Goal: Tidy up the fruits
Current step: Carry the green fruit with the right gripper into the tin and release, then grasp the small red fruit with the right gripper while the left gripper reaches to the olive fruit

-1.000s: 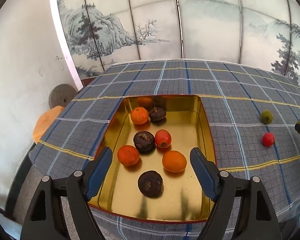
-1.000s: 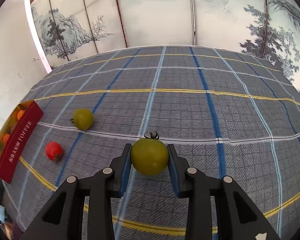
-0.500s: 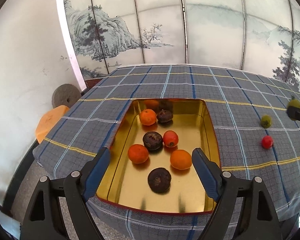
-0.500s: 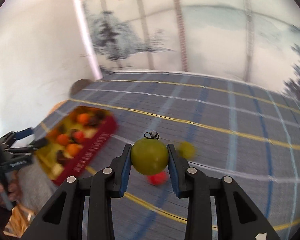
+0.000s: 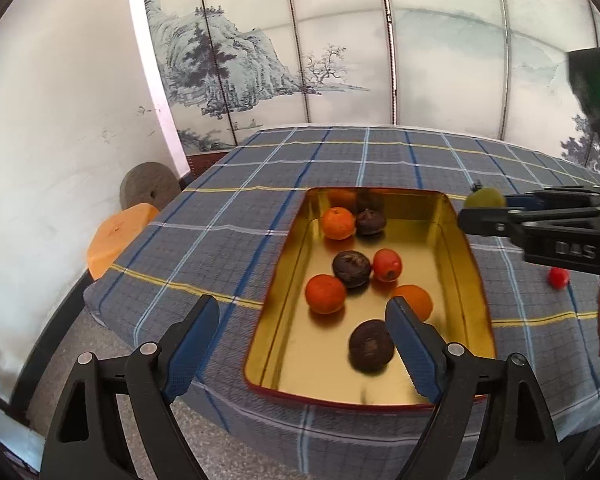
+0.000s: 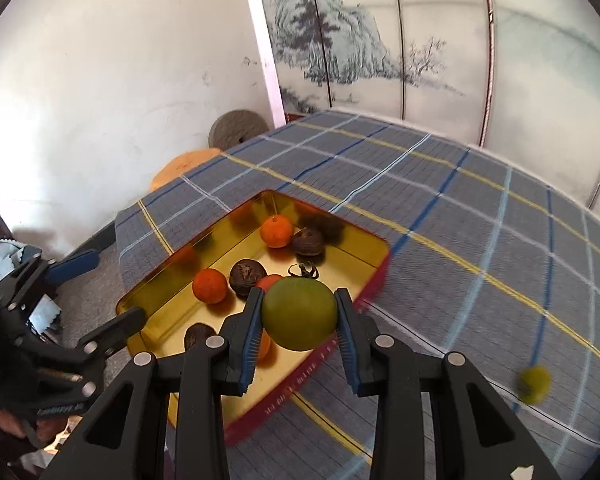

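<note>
One green tomato (image 6: 299, 316) in transit to the gold tin (image 5: 474, 280).
R gripper (image 6: 298, 322) clamps it over tin's near rim; L gripper (image 5: 302, 334) empty, jaws opening. Next, I judge: centre over tin, lower, release.

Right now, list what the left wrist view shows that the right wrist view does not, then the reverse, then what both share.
Only the left wrist view: a red fruit lying on the cloth beyond the tray, and the left gripper with opening jaws, nothing between them.

Only the right wrist view: a second green fruit loose on the cloth.

Both: the gold tray of orange, dark and red fruit, the checked tablecloth, and the right gripper clamped on a green tomato.
</note>
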Demonstrator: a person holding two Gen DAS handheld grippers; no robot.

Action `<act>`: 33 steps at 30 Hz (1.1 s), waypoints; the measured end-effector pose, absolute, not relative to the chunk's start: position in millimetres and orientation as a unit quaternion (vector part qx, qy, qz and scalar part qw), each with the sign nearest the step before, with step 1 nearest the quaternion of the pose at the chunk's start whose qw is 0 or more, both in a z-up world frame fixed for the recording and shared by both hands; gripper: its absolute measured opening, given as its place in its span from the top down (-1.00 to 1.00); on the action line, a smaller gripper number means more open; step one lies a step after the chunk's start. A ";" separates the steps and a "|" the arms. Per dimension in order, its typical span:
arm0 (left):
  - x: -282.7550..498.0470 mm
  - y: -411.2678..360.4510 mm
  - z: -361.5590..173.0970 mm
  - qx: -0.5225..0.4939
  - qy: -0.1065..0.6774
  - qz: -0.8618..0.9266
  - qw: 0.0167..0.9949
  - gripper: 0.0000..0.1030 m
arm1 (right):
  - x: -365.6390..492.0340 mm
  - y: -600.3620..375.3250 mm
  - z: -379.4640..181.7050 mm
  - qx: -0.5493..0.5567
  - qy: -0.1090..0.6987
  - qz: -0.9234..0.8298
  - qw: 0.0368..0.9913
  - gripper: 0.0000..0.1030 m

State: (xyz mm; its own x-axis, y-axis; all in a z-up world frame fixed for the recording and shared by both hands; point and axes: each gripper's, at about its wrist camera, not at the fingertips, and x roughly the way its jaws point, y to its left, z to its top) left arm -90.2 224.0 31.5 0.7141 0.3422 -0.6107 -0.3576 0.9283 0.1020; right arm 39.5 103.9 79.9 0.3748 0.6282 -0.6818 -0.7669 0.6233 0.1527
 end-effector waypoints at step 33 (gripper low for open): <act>-102.2 241.5 31.0 -0.035 0.328 0.184 0.926 -0.70 | -11.9 12.4 65.3 -0.085 0.336 0.353 0.869 -0.32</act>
State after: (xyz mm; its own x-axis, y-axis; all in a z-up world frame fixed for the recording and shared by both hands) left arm -102.2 241.5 31.1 0.7175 0.3175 -0.6200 -0.3637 0.9299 0.0553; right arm -11.9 12.4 65.3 0.5247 0.5574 -0.6434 -0.6709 0.7360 0.0904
